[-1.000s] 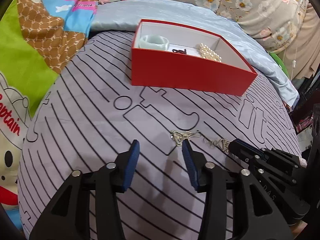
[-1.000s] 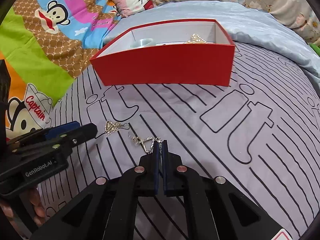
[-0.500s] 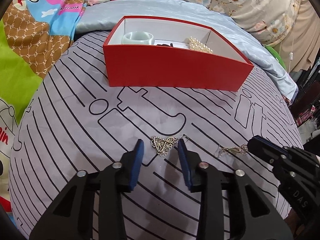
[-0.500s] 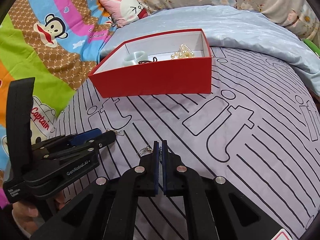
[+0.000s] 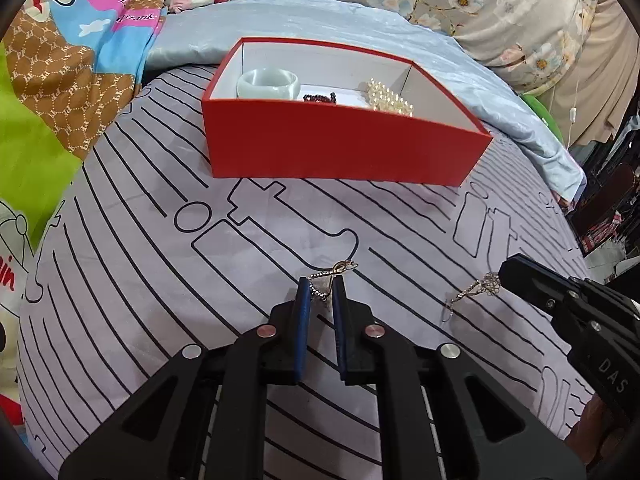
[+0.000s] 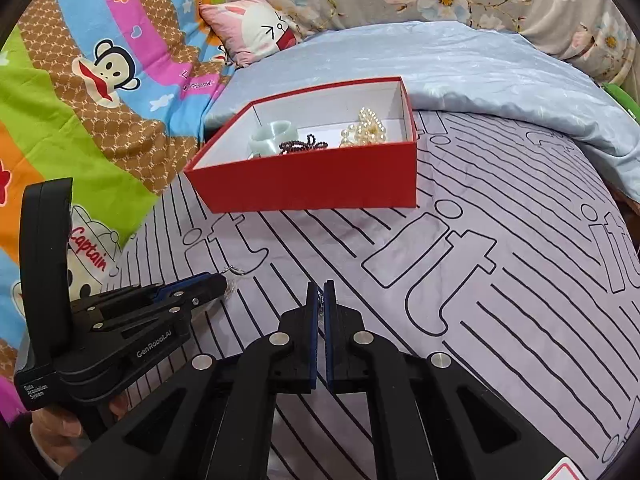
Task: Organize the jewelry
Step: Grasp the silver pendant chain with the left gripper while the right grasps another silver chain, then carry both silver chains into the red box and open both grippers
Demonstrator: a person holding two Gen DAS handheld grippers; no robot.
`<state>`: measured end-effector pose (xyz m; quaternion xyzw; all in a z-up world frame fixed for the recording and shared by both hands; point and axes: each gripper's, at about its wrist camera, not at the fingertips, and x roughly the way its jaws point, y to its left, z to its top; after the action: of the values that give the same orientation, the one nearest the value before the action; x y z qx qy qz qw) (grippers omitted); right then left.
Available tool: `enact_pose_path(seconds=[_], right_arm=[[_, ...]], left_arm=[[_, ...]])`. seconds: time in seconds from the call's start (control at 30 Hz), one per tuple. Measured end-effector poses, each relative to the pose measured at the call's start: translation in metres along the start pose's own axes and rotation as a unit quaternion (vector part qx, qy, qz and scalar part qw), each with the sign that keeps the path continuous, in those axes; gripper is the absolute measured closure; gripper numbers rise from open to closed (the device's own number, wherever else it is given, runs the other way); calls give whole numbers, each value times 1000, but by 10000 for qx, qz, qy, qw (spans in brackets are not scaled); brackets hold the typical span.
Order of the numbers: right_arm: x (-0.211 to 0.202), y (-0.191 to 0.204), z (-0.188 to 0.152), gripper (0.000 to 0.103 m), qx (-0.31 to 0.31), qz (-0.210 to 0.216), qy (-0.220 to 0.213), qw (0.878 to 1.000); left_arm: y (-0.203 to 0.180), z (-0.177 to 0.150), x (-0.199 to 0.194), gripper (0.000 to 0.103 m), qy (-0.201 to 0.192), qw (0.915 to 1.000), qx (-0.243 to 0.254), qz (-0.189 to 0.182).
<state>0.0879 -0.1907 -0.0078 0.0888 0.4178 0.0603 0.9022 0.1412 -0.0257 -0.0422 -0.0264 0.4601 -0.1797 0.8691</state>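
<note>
Both earrings pinched, red box [image 5: 344, 152] straight ahead up the bedspread [image 5: 120, 280].

Left gripper [image 5: 319, 294] is closing on one earring [image 5: 334, 274], hook poking out past the tips. Right gripper [image 6: 319, 298] is clamped on the other earring [image 5: 476, 290], which dangles off its tip — nearly hidden between the pads in its own view. Box lies long axis across, about as near to either hand; the bangle [image 6: 273, 137], dark beads [image 6: 303, 145] and pearls [image 6: 366, 130] already sit inside. How firm the left grip is — unclear.
</note>
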Motion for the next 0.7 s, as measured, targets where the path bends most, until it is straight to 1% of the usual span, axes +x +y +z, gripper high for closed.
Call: enact_pose_path(seconds=[0.17,0.4,0.53,0.7], right_arm=[[-14,4,8,101,-66,12,-185,9998],[-34,8,24,101,-127,38,-464,9988],[-41,10,34,101,-169,41,-600,9980],[-44,10,53,101,-192,94,-758,9969]], left_arm=[[0,7,-20,93,-162,9999,-5,-55],[0,23,-49,93,-415,9991,-17,-36],[0,35,-61,93,-566,9984,-15,-32],[0,59,-69,93,-761,9971,-30,-70]])
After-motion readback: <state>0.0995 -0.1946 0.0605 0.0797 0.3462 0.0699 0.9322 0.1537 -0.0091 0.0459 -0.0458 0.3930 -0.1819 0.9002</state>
